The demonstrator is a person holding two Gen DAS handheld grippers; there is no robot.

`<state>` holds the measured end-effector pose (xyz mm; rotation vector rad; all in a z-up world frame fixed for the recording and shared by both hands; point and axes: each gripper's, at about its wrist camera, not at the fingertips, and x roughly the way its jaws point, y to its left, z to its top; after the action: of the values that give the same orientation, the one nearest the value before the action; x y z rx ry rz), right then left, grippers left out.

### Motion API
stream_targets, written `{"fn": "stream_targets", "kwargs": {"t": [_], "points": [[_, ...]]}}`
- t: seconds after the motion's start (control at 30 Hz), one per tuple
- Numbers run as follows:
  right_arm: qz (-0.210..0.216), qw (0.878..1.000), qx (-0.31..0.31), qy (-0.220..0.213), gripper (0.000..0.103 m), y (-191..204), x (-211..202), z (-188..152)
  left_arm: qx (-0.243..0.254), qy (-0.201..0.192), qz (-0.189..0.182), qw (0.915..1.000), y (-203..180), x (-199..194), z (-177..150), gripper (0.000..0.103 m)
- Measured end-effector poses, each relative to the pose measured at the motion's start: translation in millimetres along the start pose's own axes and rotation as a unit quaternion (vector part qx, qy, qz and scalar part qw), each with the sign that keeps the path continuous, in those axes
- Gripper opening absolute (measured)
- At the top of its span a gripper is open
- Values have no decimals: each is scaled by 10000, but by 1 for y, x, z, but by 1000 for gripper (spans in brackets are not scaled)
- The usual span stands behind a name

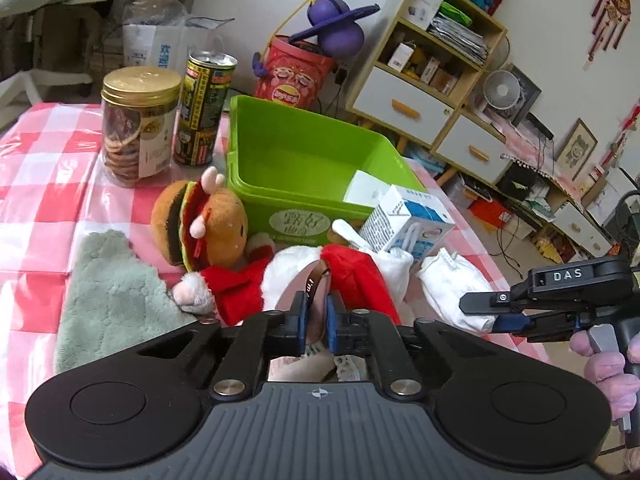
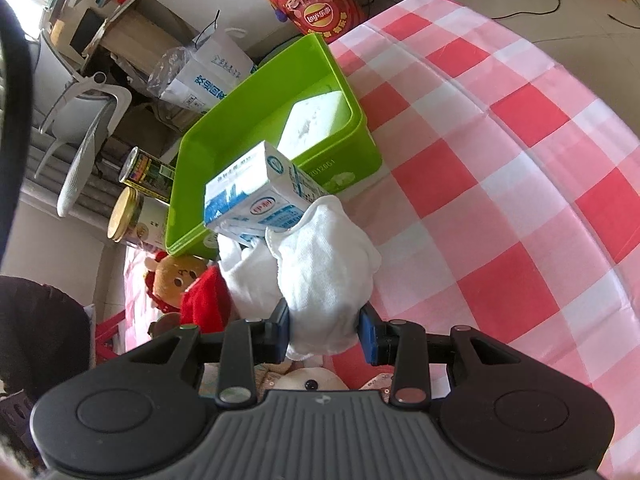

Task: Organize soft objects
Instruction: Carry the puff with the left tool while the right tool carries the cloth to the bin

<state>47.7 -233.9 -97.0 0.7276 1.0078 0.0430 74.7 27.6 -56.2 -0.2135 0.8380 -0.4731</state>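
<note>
My left gripper [image 1: 316, 312] is shut on a brown ribbon tag [image 1: 314, 280] of the red-and-white plush doll [image 1: 288, 280] lying in front of the green bin [image 1: 308, 160]. A burger-headed plush [image 1: 200, 220] lies beside it, with a grey-green fluffy cloth [image 1: 112, 300] to the left. My right gripper [image 2: 326, 336] has its blue pads on either side of a white sock [image 2: 324, 272], closed onto its lower end; it also shows in the left wrist view [image 1: 492, 312]. A second white sock [image 2: 244, 276] lies beside it. The bin [image 2: 248, 128] holds a white box [image 2: 316, 120].
A blue-and-white milk carton [image 1: 408, 220] leans on the bin's front. A cookie jar [image 1: 138, 120] and a tall can [image 1: 204, 108] stand left of the bin. The pink checked tablecloth [image 2: 500, 200] stretches right. Shelves and clutter lie beyond the table.
</note>
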Motion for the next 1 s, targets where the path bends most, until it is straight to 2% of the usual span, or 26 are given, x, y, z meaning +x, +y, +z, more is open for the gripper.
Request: {"fn": "stream_targets", "kwargs": {"t": [0.3,0.6,1.0], "points": [[238,9996,-4,-181,8,2,-16,5,-209,-168,78,9996,4,-12,5,0],[553,9971,15,-528,8,12,-37,12,-468,-464,-150,9977,10,-28,16,0],[796,9937,82,-779,8,14,-47,20,-624,-583,-199,9961,14,-33,20,0]]}}
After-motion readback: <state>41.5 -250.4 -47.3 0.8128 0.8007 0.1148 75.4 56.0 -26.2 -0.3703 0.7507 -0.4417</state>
